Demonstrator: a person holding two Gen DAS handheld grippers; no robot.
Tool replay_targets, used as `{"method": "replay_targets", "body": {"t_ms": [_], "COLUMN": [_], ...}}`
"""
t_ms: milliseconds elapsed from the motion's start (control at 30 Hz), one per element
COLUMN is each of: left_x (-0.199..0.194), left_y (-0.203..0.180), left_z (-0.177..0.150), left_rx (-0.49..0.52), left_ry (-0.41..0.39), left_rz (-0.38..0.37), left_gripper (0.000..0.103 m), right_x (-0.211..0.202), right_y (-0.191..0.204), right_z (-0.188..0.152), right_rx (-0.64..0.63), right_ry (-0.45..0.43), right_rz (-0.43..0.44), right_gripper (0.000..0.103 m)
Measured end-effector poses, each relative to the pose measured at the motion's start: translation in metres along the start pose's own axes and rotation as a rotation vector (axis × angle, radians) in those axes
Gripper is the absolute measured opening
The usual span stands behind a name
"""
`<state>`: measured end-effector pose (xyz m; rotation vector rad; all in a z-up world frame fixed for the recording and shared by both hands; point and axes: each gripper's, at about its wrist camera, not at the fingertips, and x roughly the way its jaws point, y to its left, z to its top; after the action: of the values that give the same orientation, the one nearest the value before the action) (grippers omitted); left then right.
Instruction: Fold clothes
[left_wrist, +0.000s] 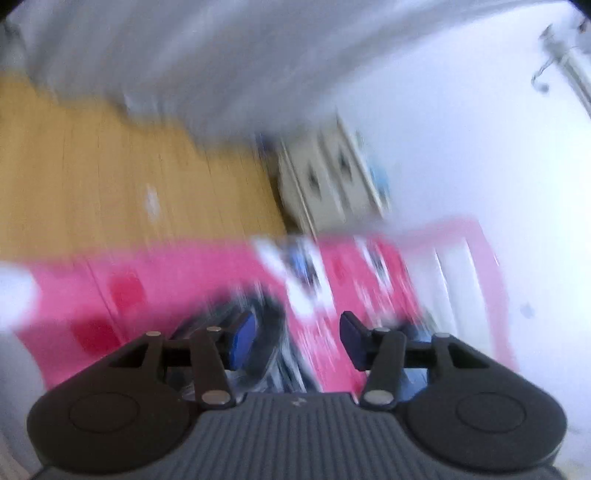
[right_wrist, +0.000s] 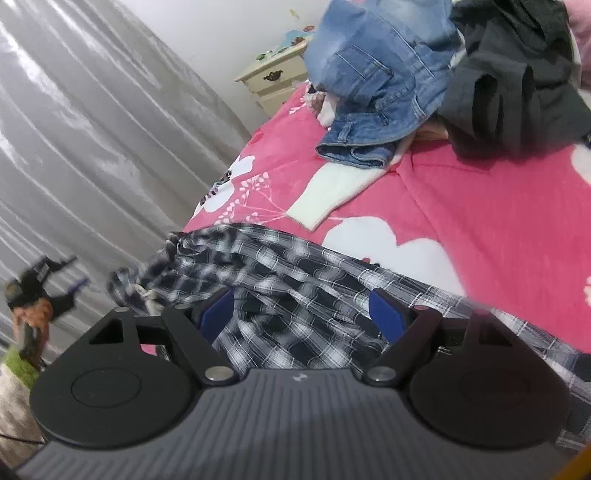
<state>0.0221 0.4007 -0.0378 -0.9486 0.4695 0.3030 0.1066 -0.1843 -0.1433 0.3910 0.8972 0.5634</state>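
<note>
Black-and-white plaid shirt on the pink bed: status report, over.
Left hand-held gripper open, nothing gripped, view blurred. Right hand-held gripper open over black-and-white plaid shirt, crumpled, unfolded. Blue denim garment and dark grey garment piled beyond, clear of shirt.

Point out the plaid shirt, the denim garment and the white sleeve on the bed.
plaid shirt (right_wrist: 295, 295): right wrist view, rumpled middle of the fabric, ahead of the open jaws.
denim garment (right_wrist: 376, 81): right wrist view, middle panel by the seams.
white sleeve (right_wrist: 332, 195): right wrist view, mid sleeve above the cuff.
</note>
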Motion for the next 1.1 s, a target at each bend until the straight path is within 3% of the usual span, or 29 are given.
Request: {"method": "replay_targets", "body": {"t_ms": [33,100,233,367,500,567,767,833,900,933,1000,1100], "left_x": [-0.007,-0.006,0.024,0.083,0.141,0.166,0.211,0.217,0.224,0.227,0.225,0.216], "left_y": [-0.01,-0.023,-0.055,-0.083,-0.093,-0.089,-0.074,-0.068,-0.064,-0.063,-0.064,-0.07], "left_z": [0.0,0.001,-0.023,-0.067,-0.108,-0.113,-0.119,-0.12,-0.121,-0.121,-0.119,-0.106], "left_rx": [0.062,0.142,0.419,0.634,0.859,0.93,0.944,0.925,0.906,0.897,0.876,0.8], "left_ry": [-0.047,-0.044,0.054,0.22,0.281,0.308,0.403,0.411,0.402,0.387,0.344,0.276], "left_rz": [0.043,0.083,0.154,0.147,0.228,0.249,0.235,0.23,0.253,0.262,0.268,0.242], "left_gripper": [0.051,0.051,0.053,0.054,0.052,0.052,0.041,0.02,0.009,0.007,0.006,0.005], "right_x": [-0.001,-0.004,-0.006,-0.003,0.009,0.018,0.075,0.101,0.12,0.129,0.139,0.132], "right_y": [0.001,0.003,0.004,0.009,0.012,0.013,0.011,0.006,0.002,0.0,-0.007,-0.007], "right_z": [-0.002,-0.005,-0.01,-0.015,-0.016,-0.013,-0.002,0.001,0.001,0.001,0.002,0.004], "right_rx": [-0.01,-0.019,-0.057,-0.166,-0.293,-0.348,-0.438,-0.452,-0.466,-0.472,-0.444,-0.427], "right_ry": [-0.004,-0.012,-0.051,-0.063,-0.029,-0.011,0.078,0.127,0.175,0.191,0.23,0.207], "right_rz": [-0.005,-0.023,-0.095,-0.195,-0.253,-0.252,-0.215,-0.214,-0.22,-0.253,-0.293,-0.323], "right_gripper": [0.081,0.081,0.081,0.08,0.071,0.07,0.07,0.07,0.066,0.059,0.016,0.005]}}
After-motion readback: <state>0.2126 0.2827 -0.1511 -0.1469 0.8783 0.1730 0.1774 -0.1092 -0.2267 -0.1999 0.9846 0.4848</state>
